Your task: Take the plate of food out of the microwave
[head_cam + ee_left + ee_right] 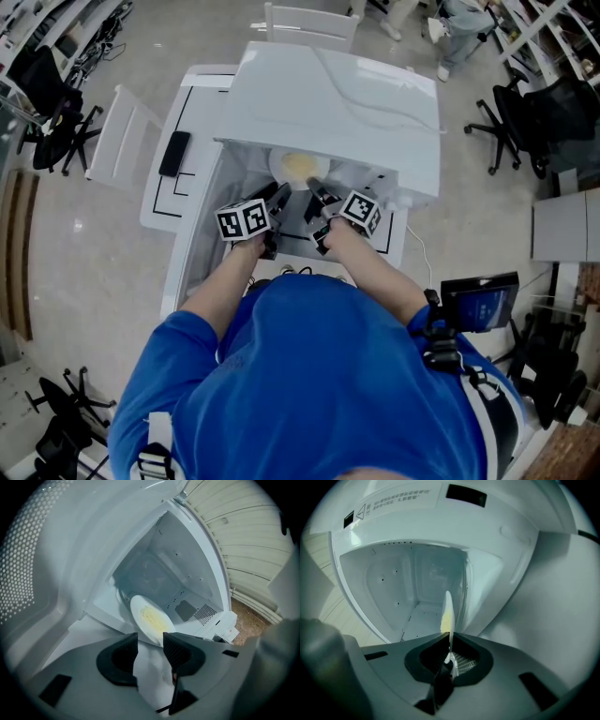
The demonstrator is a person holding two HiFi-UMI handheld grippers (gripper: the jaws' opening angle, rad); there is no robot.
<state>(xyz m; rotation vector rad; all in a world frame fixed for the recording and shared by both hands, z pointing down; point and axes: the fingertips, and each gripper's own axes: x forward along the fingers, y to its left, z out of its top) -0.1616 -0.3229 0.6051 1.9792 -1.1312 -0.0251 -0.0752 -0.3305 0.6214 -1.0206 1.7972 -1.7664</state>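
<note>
Step in hand: the grasp is judged to be half made, with one side of the plate (pixel 298 169) taken and the other not yet gripped.
Plate position: the plate is seen at the centre of the head view, at the mouth of the open microwave (pixel 337 94), its far part still inside the cavity.
Food: a pale yellow portion (pixel 152 618) is spread over the middle of the plate; what it is cannot be told.
Right gripper (pixel 449 641): its fingers are pinched on the plate's rim, which is seen edge-on running up the middle of the right gripper view.
Left gripper (pixel 150 644): its fingers are spread, with the plate's near rim just at the gap between their tips and not pressed.
Door (pixel 28 564): it is swung open, filling the left of the left gripper view.
Next move: the left fingers probably need to be closed on the rim, after which the plate would have to be kept level and drawn straight out toward the lower edge of the head view.
Count: one plate, one microwave, two grippers, one white bench (pixel 192 94), and one dark flat device (pixel 174 153) lying on it at the left.
</note>
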